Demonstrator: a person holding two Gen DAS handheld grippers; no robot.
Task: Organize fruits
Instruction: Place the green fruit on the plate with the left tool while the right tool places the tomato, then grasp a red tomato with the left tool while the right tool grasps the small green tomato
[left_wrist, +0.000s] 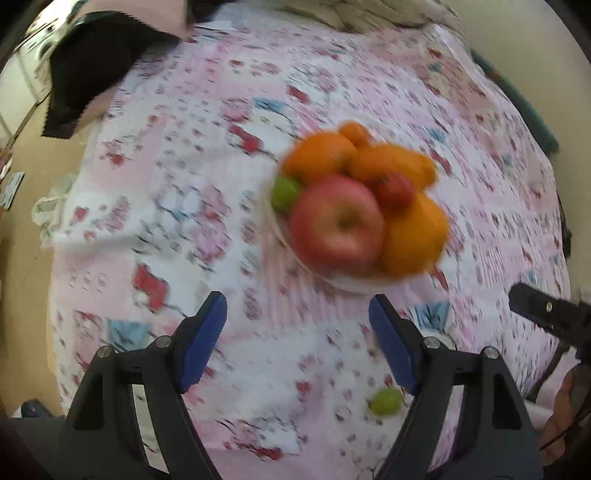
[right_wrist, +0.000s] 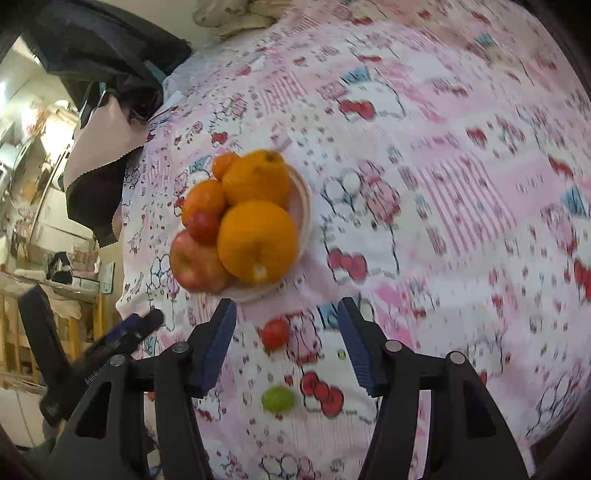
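A pale plate (left_wrist: 354, 285) on the pink patterned cloth holds a red apple (left_wrist: 338, 221), several oranges (left_wrist: 319, 155), a small red tomato (left_wrist: 395, 190) and a green grape (left_wrist: 284, 192). My left gripper (left_wrist: 297, 308) hangs open just short of the plate, with nothing between its blue pads. A loose green grape (left_wrist: 386, 401) lies by its right finger. In the right wrist view the plate (right_wrist: 302, 192) is ahead. My right gripper (right_wrist: 286, 314) is open, and a loose red tomato (right_wrist: 275, 333) lies on the cloth between its fingers, untouched. The loose green grape (right_wrist: 277, 398) lies nearer the camera.
The pink cloth (left_wrist: 369, 74) covers a bed-like surface. Dark and pink fabric (left_wrist: 92, 66) drapes over its far left corner, and a crumpled blanket (left_wrist: 369, 14) lies at the far edge. The other gripper (right_wrist: 136, 325) shows at the left of the right wrist view.
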